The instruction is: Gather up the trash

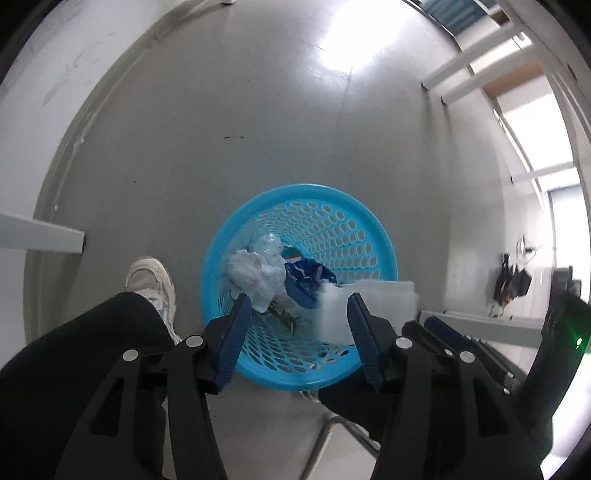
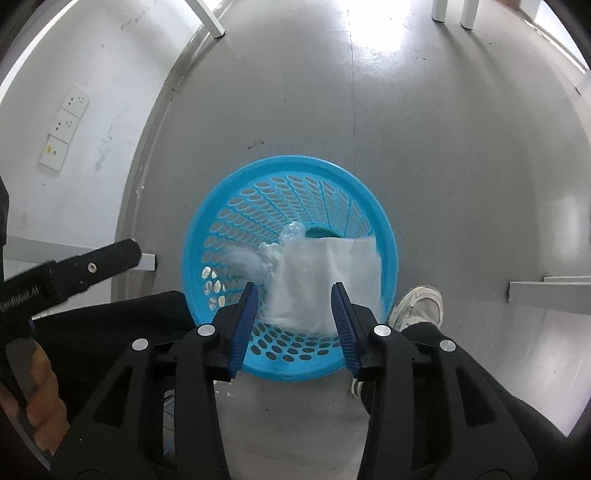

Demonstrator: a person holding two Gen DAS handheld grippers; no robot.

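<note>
Trash is mid-drop: a white, translucent plastic container (image 2: 325, 280), motion-blurred, hangs just ahead of the right gripper (image 2: 293, 323), between and beyond its spread blue pads (image 2: 245, 325). No contact visible; fingers wide apart, holding nothing. Judged as just released.

Left gripper (image 1: 299, 332) likewise wide open and empty, poised above the same bin. In its view the container (image 1: 365, 306) shows at the right, over the near-right rim.

Blue perforated wastebasket (image 2: 207, 236) stands on grey floor (image 2: 406, 147) directly below both tools, mouth facing the cameras. Container overlaps the right half of the opening, near edge close to the rim; whether it fully clears cannot be told through the blur.

Already inside: crumpled white tissue (image 1: 253, 271), a blue wrapper (image 1: 306, 280), some clear plastic film (image 1: 269, 242).

Key relation: container lies straight ahead of the right gripper, offset toward the basket's right side. The right gripper is nearer should it catch on the rim.

Person's white sneaker (image 1: 153, 284) and dark trouser legs flank the basket. White table legs (image 2: 212, 20) further out.
</note>
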